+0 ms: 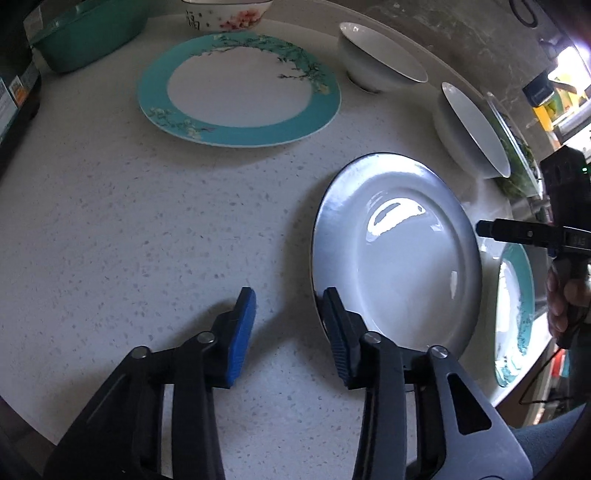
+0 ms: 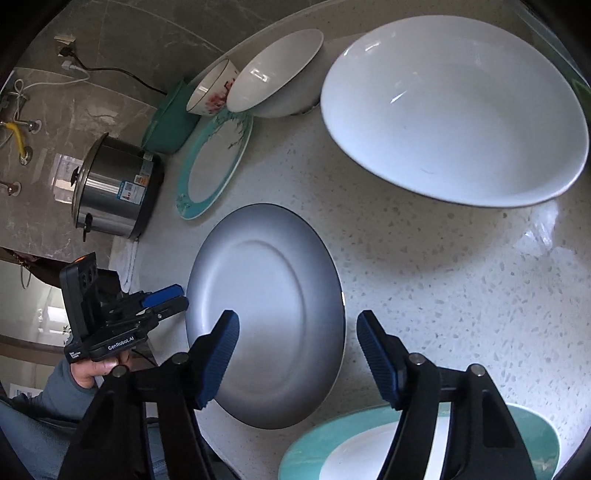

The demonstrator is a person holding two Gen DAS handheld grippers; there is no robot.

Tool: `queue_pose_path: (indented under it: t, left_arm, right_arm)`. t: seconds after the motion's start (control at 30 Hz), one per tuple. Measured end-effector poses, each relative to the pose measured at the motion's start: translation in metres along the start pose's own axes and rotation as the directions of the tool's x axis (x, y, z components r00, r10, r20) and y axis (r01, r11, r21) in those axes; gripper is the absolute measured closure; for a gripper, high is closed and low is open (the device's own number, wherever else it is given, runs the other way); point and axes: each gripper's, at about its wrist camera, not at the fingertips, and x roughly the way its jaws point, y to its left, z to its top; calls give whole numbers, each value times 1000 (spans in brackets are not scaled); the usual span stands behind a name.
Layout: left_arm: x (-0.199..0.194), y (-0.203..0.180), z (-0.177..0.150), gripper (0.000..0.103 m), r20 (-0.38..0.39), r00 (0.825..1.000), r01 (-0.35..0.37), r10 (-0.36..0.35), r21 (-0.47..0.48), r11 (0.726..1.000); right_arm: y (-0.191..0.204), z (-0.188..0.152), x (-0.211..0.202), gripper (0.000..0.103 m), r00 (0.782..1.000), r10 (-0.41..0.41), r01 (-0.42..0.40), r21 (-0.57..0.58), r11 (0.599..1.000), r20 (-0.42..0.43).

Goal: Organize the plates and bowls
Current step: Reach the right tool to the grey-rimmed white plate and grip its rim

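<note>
A grey plate with a dark rim (image 1: pixel 402 266) lies flat on the speckled counter; it also shows in the right wrist view (image 2: pixel 269 314). My left gripper (image 1: pixel 290 325) is open, its right finger at the plate's near left edge. My right gripper (image 2: pixel 297 354) is open and empty above the plate's right edge. A teal-rimmed floral plate (image 1: pixel 240 88) lies further back, and a second teal plate (image 2: pixel 417 443) lies under my right gripper. Two white bowls (image 1: pixel 376 59) (image 1: pixel 469 129) stand at the back right; the nearer one looms large in the right wrist view (image 2: pixel 454 110).
A floral bowl (image 1: pixel 225 14) and a green tub (image 1: pixel 85 33) stand at the back. A steel rice cooker (image 2: pixel 110 192) stands at the counter's left end. The counter edge (image 2: pixel 207 443) runs close to the grey plate.
</note>
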Motion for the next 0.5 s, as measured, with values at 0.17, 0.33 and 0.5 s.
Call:
queue_pose_path:
  t: [0.17,0.33,0.5]
  left_arm:
    - [3,-2,1,69,-34,999,20,-20,1,1000]
    - [8,-7,5,73,-41,999,34,-34,2,999]
    - [12,-7,4,73,-58,997,56,-59,-58,997]
  right_arm:
    - [-1,1,4,36,1000,-10,10,-7,1000,-13]
    - [4,7,15,37,998,-38,37,-17,999,-56]
    - [0,8,20,38,996,-32,33,5,999,-87]
